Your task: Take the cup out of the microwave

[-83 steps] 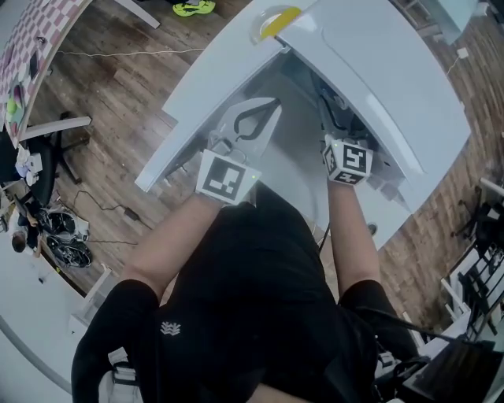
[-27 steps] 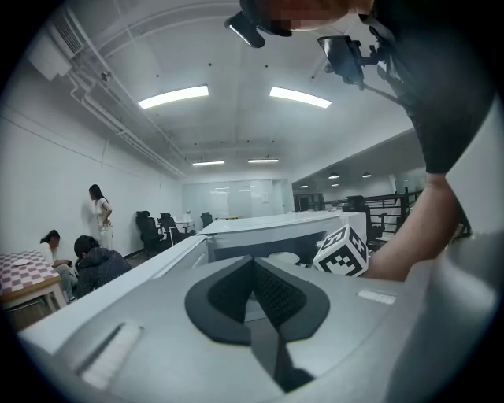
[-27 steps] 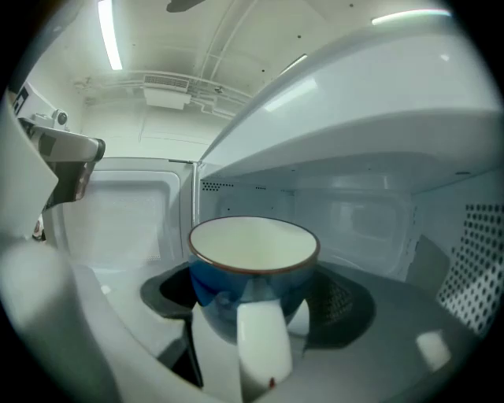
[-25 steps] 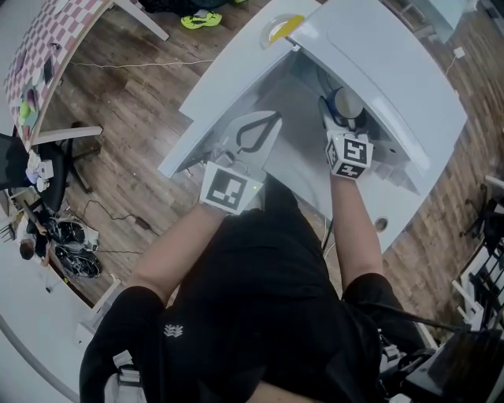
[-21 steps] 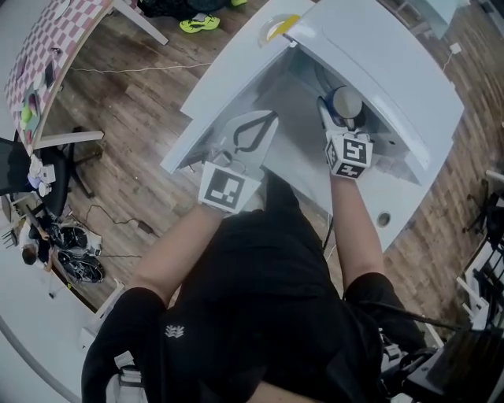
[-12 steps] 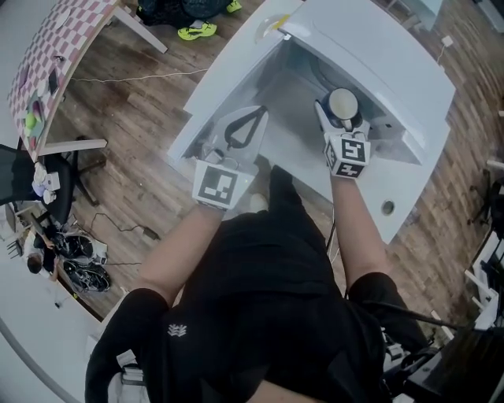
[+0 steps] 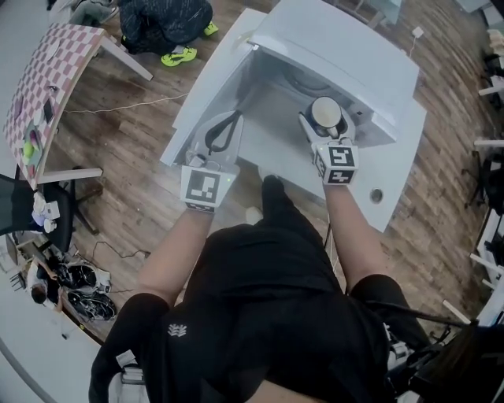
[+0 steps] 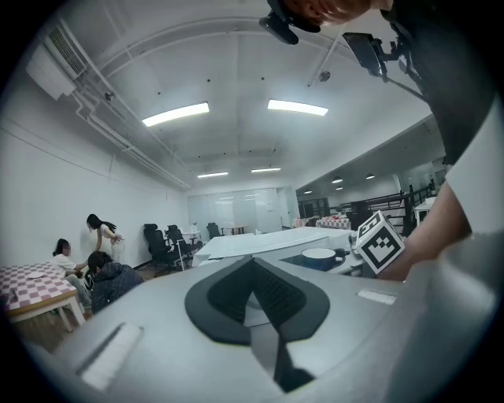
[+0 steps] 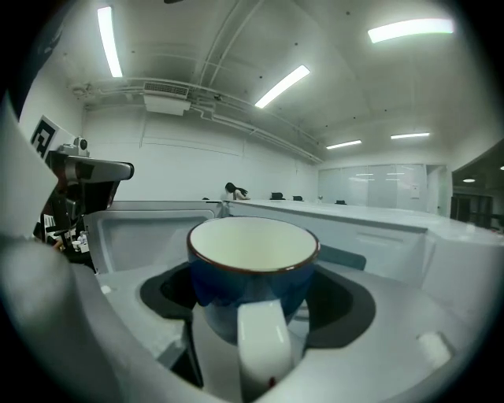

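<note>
The cup [image 7: 324, 114] is dark blue outside and cream inside, with a white handle [image 9: 264, 354]. My right gripper [image 7: 319, 126] is shut on it and holds it upright just in front of the white microwave [image 7: 339, 47], outside the cavity. In the right gripper view the cup [image 9: 252, 271] fills the space between the jaws. The microwave door [image 7: 206, 86] hangs open to the left. My left gripper [image 7: 216, 138] hovers by that door, shut with nothing between its jaws. From the left gripper view the cup [image 8: 319, 255] shows beside the right gripper's marker cube [image 8: 378, 242].
The microwave stands on a white table [image 7: 394, 165] over a wooden floor. A pink checkered table [image 7: 47, 71] is at the far left, with a black office chair [image 7: 24, 212] below it. A person in dark clothes [image 7: 161, 20] crouches beyond the door.
My right gripper has drawn back out of the microwave cavity with the cup in it. The left gripper has stayed beside the open door. The head view has shifted.
</note>
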A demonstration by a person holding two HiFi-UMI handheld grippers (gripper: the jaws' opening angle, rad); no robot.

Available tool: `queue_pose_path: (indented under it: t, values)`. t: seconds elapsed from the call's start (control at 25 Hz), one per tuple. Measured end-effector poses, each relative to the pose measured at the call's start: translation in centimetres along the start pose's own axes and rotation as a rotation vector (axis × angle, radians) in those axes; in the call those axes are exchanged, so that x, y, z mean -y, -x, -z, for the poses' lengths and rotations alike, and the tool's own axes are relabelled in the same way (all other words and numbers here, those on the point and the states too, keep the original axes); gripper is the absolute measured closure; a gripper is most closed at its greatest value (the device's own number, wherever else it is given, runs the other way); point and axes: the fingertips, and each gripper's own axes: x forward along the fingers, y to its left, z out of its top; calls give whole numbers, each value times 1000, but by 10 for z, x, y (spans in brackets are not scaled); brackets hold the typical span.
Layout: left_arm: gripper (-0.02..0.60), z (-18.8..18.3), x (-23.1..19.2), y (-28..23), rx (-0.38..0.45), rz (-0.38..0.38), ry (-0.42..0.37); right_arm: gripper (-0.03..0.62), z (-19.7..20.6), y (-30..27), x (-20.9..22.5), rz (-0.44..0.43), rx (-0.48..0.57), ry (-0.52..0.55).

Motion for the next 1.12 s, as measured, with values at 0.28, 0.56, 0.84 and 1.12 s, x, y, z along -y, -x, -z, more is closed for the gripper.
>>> queue_pose_path:
  t: [0.28,0.56,0.84,1.12]
  values:
    - [580,-17,-6,5,21,-14,-11,195,-20,24,4,-8,-1,-16]
    - [579,-27,-13,8,34,-22,-23,195,-50,41,5,-36,24,-24]
    - [578,-49,-18,10,53,-37,-28,195,-83,60,9,-63,37,-7]
    - [578,-76,-35,16,75,-62,-58,195,-111,76,13,-80,43,-2]
